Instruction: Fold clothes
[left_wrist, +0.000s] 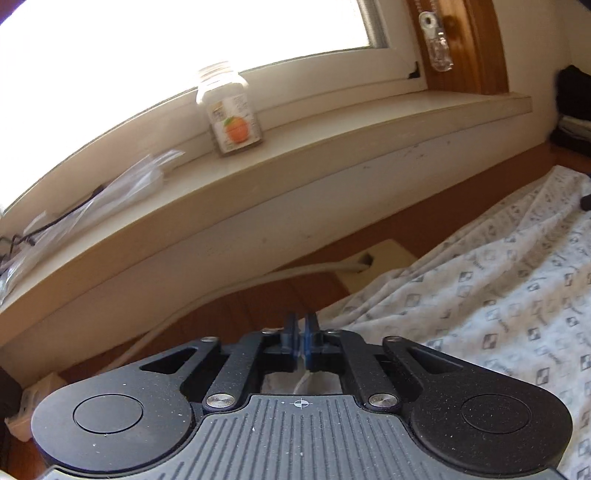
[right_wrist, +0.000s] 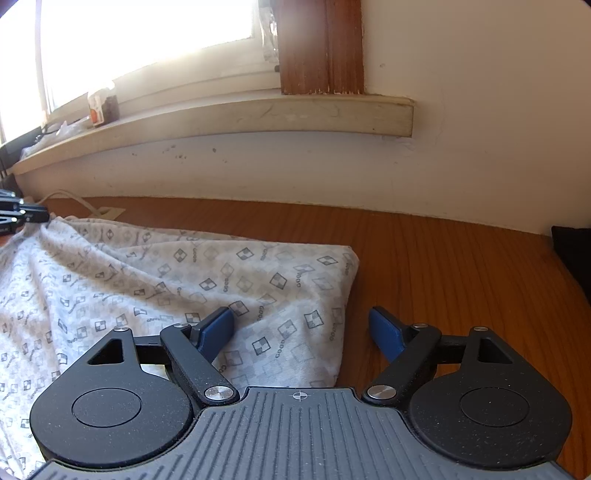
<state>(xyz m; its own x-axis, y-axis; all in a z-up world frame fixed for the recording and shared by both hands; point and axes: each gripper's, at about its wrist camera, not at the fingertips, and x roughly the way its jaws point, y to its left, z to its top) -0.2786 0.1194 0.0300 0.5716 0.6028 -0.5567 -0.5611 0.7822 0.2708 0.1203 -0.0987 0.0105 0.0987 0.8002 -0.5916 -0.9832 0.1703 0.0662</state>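
The patterned white garment (right_wrist: 177, 280) you are folding lies spread on the wooden table (right_wrist: 461, 266), its near right corner at the cloth's edge where bare wood begins, and its printed checker motifs run across the whole surface toward your left. At its far left corner the cloth rises into a peak, and there your left gripper (left_wrist: 302, 334) has its jaws pressed together with a thin strip of white fabric showing between them, so it is clenched on the garment; in the right wrist view the same tool appears as dark fingers at the left edge, touching that lifted corner. Your right gripper (right_wrist: 301, 332) hangs over the garment's near right corner with its jaws spread wide: the left blue pad (right_wrist: 216, 328) sits above the cloth, the right one above bare wood just beside the cloth's edge, and neither presses on anything, so it is released. Beyond the table runs a pale wall with a cream window sill (left_wrist: 332, 122) above it. On the sill stands a clear jar (left_wrist: 231, 110) with an orange picture on its label, with crumpled clear plastic (left_wrist: 122, 181) lying further left. A white cable (left_wrist: 207, 299) runs along the foot of the wall to a pale socket plate (left_wrist: 373, 266) on the table.
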